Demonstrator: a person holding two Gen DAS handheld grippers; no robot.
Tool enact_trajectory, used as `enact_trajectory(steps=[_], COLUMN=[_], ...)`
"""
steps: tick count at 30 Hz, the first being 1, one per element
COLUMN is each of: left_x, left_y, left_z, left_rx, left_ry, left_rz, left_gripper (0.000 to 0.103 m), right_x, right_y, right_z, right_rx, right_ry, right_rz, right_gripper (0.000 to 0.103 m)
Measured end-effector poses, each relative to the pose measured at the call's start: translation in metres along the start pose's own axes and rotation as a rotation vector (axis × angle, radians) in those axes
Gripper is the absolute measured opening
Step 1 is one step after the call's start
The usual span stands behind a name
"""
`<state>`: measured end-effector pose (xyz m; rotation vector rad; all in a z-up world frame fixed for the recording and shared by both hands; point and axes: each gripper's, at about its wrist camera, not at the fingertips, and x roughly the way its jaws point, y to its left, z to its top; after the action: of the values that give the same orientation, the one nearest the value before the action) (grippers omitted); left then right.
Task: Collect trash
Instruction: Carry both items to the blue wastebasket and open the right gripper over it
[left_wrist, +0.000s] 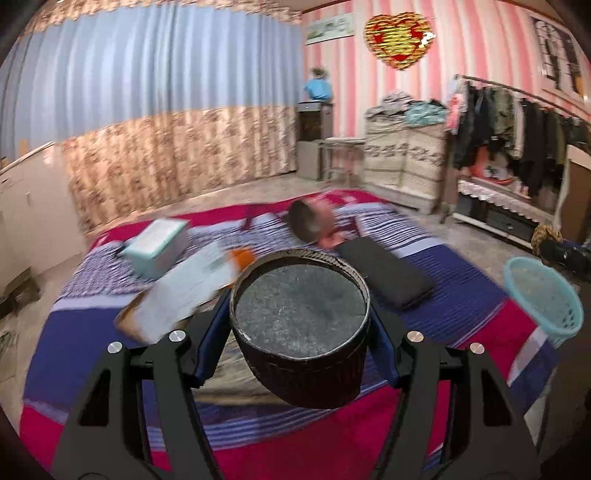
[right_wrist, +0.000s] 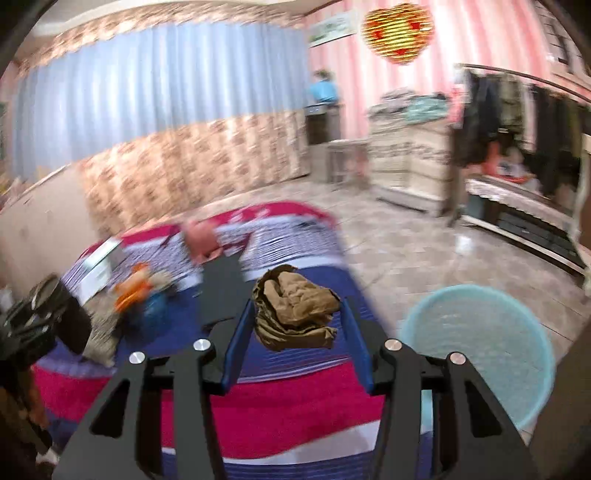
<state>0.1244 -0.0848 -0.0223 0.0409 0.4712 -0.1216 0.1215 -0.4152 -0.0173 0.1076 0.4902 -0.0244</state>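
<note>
Crumpled brown paper (right_wrist: 295, 308) centre frame, clamped in right gripper (right_wrist: 297, 325) tilted down over striped bedspread (right_wrist: 277, 406), dark round tub (left_wrist: 301, 328) clamped in left gripper (left_wrist: 299, 332) lower centre, teal basket (right_wrist: 480, 350) lower right, no readable writing

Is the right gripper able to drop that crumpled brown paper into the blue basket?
Probably yes. The right gripper is shut on the brown paper, lifted clear of the blanket. The blue basket sits just to its right on the floor, mouth open, with nothing between them.
</note>
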Motion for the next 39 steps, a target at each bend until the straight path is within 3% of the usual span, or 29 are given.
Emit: enact_trajectory(steps=[4, 7, 18, 25, 26, 30, 33, 39], left_x=[0.005, 0.014, 0.054, 0.084, 0.088, 0.100, 0.108, 0.107], left_y=[-0.045, -0.078, -0.185, -0.263, -0.273, -0.309, -0.334, -0.360], left_z=[0.019, 0.024, 0.035, 0.042, 0.042, 0.034, 0.030, 0.026], left_rx=[0.029, 0.043, 0.140, 0.199, 0.212, 0.272, 0.300, 0.373], left_ry=[-0.044, -0.045, 0.003, 0.038, 0.047, 0.048, 0.074, 0.065], left_rz=[-0.063, -0.105, -0.258, -0.389, -0.403, -0.430, -0.462, -0.484], left_gripper=[0.065, 0.065, 0.065, 0.065, 0.065, 0.065, 0.065, 0.066], right_x=[-0.008, -0.012, -0.004, -0.006, -0.006, 0.003, 0.013, -0.003], right_y=[-0.055, -0.089, -0.156, -0.183, -0.186, -0.201, -0.216, -0.226], right_z=[0.019, 0.014, -0.022, -0.035, -0.037, -0.044, -0.050, -0.046], right_rx=[0.032, 0.084, 0.192, 0.250, 0.256, 0.301, 0.353, 0.413], right_ry=[-0.023, -0.044, 0.034, 0.004, -0.001, 0.028, 0.067, 0.004], right_rz=[-0.141, -0.209, -0.286, -0.354, -0.361, -0.345, -0.335, -0.385], right_gripper=[0.048, 0.048, 0.049, 0.048, 0.046, 0.019, 0.018, 0.018])
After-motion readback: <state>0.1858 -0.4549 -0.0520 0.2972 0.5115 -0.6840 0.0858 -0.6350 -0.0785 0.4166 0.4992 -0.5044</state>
